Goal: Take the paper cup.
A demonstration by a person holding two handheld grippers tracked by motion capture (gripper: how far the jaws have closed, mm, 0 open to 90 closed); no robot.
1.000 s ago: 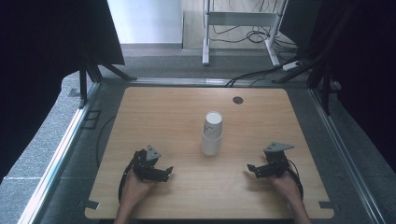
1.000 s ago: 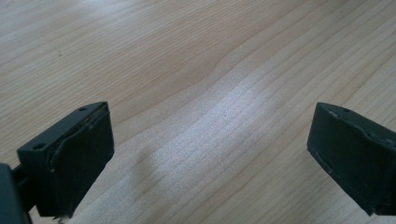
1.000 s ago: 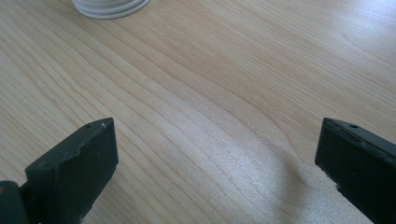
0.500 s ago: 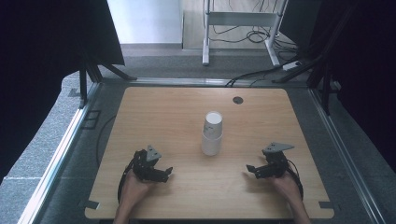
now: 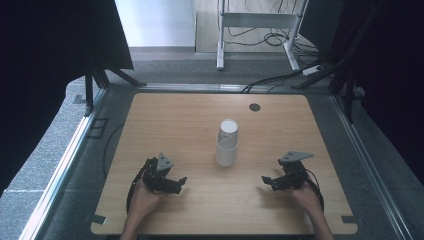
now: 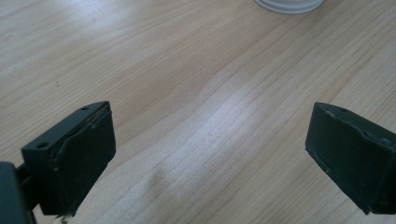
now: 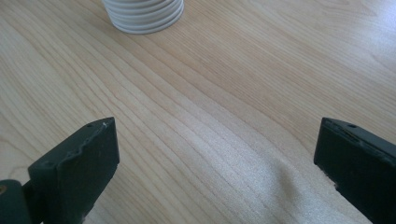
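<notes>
The left gripper [image 5: 176, 182] rests low on the near left part of the table [image 5: 165, 120], held in a hand [image 5: 142, 197] that comes in from the bottom edge. It is matt black, with a grey three-cornered plate on top and a black cable looped beside it. In the left gripper view its two blocky jaws stand wide apart with nothing between them but bare wood; the inner pads look slightly rough and worn at the edges.

The table is a pale wood-grain board with rounded corners and a smooth, faintly glossy face. A small dark round disc [image 5: 255, 107] sits near its far edge.

The cups [image 5: 226, 143], a stack of white paper ones set mouth down, stand at the table's middle, between the two grippers and well apart from both. The stacked rims show as fine white ridges in the right gripper view [image 7: 143, 14].

The right gripper [image 5: 268, 181] lies on the near right part, of the same black build and plate, its jaws also spread wide and empty.

Against the earlier frames nothing has shifted: both grippers and the cups sit where they were.
</notes>
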